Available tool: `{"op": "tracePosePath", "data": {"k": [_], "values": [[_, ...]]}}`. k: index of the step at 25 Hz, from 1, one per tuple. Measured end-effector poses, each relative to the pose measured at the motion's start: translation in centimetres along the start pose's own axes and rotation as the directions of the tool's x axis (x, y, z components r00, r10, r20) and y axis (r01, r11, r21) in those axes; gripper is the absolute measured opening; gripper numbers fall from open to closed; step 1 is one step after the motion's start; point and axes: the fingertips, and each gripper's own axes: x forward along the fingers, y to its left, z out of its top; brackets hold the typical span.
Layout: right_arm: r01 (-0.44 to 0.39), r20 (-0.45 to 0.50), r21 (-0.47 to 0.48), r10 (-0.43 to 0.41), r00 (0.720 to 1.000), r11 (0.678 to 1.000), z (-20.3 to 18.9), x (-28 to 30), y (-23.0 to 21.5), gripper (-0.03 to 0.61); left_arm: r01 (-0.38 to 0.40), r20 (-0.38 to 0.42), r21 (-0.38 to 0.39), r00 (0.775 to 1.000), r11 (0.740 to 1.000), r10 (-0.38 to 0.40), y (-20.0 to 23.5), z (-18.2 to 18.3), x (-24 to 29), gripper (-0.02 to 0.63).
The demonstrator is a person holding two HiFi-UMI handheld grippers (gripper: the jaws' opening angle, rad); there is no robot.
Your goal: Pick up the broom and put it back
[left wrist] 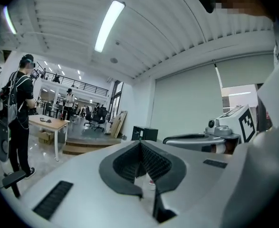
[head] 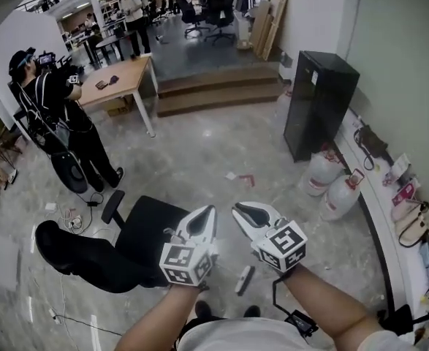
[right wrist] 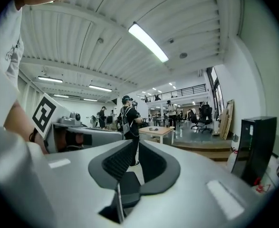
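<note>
I cannot make out a broom in any view. Both grippers are held up side by side at chest height, pointing level across the room. My left gripper (head: 210, 212) (left wrist: 139, 144) has its dark ribbed pads meeting at the tips, with nothing between them. My right gripper (head: 237, 209) (right wrist: 133, 145) shows a narrow gap between its pads, and nothing is held there. Each gripper shows at the edge of the other's view. A small pale elongated object (head: 245, 278) lies on the floor just below my hands; what it is I cannot tell.
A black office chair (head: 145, 236) stands on the floor to my left. Two white gas cylinders (head: 340, 196) and a black cabinet (head: 318, 102) stand along the right wall, beside a ledge with bags (head: 411, 221). A person with camera gear (head: 61, 126) stands by a wooden table (head: 119, 79); steps (head: 221, 86) rise beyond.
</note>
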Motion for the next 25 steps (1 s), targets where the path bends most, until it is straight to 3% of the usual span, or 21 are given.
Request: {"op": "tracePosePath", "data": {"k": [4, 9, 25], "values": [[0.032, 0.041, -0.010, -0.032, 0.999, 0.999, 3.3, -4.3, -2.4, 0.004, 0.026, 0.030, 0.023, 0.999, 0.999, -0.027, -5.2, 2.8, 1.9, 0.005], [0.077, 0.051, -0.021, -0.075, 0.996, 0.997, 4.2, -7.4, -4.7, 0.003, 0.053, 0.061, 0.033, 0.997, 0.998, -0.055, -8.9, 4.3, 3.3, 0.006], [0.098, 0.060, -0.043, -0.096, 0.994, 0.994, 5.2, -8.3, -5.9, 0.003, 0.084, 0.054, 0.048, 0.995, 0.995, -0.086, -11.5, 4.7, 4.9, 0.005]]}}
